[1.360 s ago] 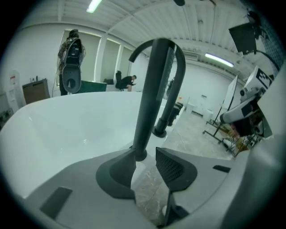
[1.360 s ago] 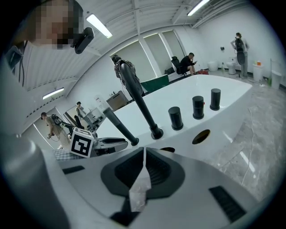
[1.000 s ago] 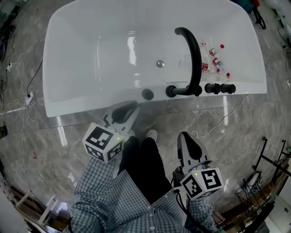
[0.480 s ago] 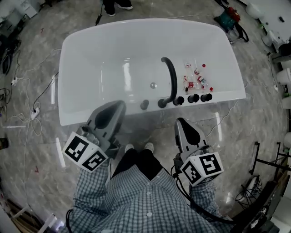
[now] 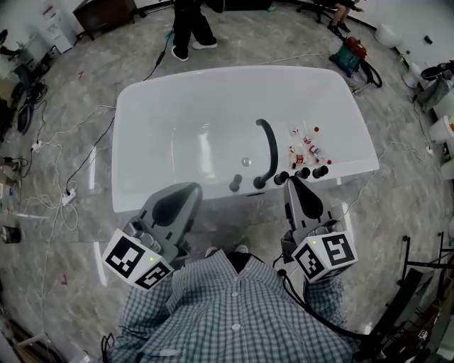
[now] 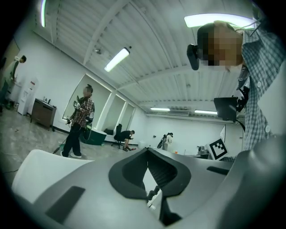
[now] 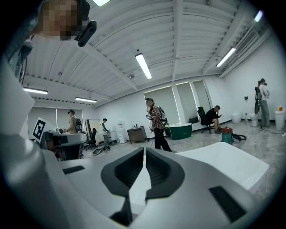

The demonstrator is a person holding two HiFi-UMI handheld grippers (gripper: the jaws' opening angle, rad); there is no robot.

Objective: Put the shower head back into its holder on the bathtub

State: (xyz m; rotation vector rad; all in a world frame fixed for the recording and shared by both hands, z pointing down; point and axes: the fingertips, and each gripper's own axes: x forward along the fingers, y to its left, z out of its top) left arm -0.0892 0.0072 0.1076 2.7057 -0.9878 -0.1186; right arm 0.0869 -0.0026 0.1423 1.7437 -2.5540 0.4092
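Note:
The white bathtub (image 5: 177, 106) lies below me on the marble floor. On its near rim stand a black arched spout (image 5: 268, 145), three black knobs (image 5: 303, 172) and a round black fitting (image 5: 235, 183). I make out no separate shower head. My left gripper (image 5: 190, 188) hangs over the near rim's left part, shut and empty; its jaws (image 6: 147, 150) meet at the tips and point level across the room. My right gripper (image 5: 293, 181) hovers just before the knobs, its jaws (image 7: 144, 150) drawn together with nothing between them.
Several small red-and-white bottles (image 5: 305, 150) lie inside the tub near the knobs. Cables (image 5: 67, 191) trail over the floor on the left. A person (image 5: 188, 21) stands beyond the tub, with bags (image 5: 352, 51) at the far right. A black stand (image 5: 418, 283) is at my right.
Both grippers have risen from knee height to chest height. The head view has pulled back, so the tub looks smaller and farther away. Nothing was picked up.

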